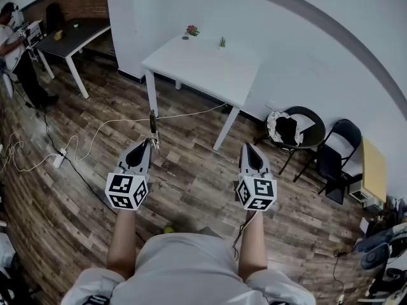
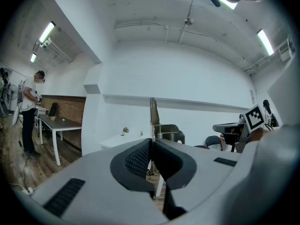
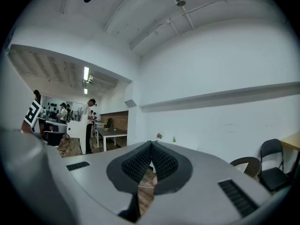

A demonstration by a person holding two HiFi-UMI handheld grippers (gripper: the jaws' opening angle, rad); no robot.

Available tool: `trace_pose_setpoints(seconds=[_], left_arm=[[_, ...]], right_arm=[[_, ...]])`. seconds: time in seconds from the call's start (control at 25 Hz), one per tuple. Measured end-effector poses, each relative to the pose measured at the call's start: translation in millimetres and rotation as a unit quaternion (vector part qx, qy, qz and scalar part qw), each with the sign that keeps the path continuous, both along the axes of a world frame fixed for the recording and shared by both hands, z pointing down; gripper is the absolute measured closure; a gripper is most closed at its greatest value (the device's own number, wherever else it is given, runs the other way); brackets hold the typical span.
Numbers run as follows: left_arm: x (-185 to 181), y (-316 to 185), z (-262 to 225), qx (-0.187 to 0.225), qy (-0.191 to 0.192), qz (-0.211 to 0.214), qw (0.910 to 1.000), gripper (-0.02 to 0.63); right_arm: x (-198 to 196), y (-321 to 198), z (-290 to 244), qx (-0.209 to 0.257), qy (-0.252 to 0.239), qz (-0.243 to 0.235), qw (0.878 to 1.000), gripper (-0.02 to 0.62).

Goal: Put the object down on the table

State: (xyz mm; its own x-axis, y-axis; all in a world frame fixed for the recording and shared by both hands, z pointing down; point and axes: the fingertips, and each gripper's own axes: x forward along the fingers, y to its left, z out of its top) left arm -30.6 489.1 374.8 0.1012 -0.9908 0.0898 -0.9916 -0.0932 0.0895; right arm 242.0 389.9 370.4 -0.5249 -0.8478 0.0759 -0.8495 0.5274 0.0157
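Note:
My left gripper (image 1: 150,142) is shut on a thin metal tool (image 1: 153,127) that sticks out ahead of its tips. In the left gripper view the tool (image 2: 154,116) rises as a narrow upright blade from the closed jaws of the left gripper (image 2: 151,142). To its right, my right gripper (image 1: 249,146) is held level beside it, shut with nothing between its pads (image 3: 152,145). Both point toward a white table (image 1: 210,68) that stands some way ahead over the wooden floor. It also shows in the left gripper view (image 2: 117,141).
Two small potted plants (image 1: 192,30) (image 1: 222,42) stand at the white table's far edge. Black chairs (image 1: 299,129) and a yellow-topped stand (image 1: 373,170) are at the right wall. A white cable (image 1: 95,135) crosses the floor. A person (image 1: 16,53) stands by a dark table (image 1: 73,38) at the far left.

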Motion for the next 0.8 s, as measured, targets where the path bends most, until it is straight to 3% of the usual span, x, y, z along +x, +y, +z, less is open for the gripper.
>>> trace_pose_setpoints(seconds=[0.4, 0.8], left_arm=[[-17.8, 1.6, 17.7, -0.016, 0.005, 0.017, 0.9997, 0.586], [-27.8, -51.7, 22.3, -0.02, -0.014, 0.014, 0.9996, 0.586]], right_arm=[[-28.3, 6.7, 14.1, -0.012, -0.009, -0.002, 1.0, 0.586], [-33.2, -55.2, 23.8, -0.02, -0.033, -0.002, 0.999, 0.586]])
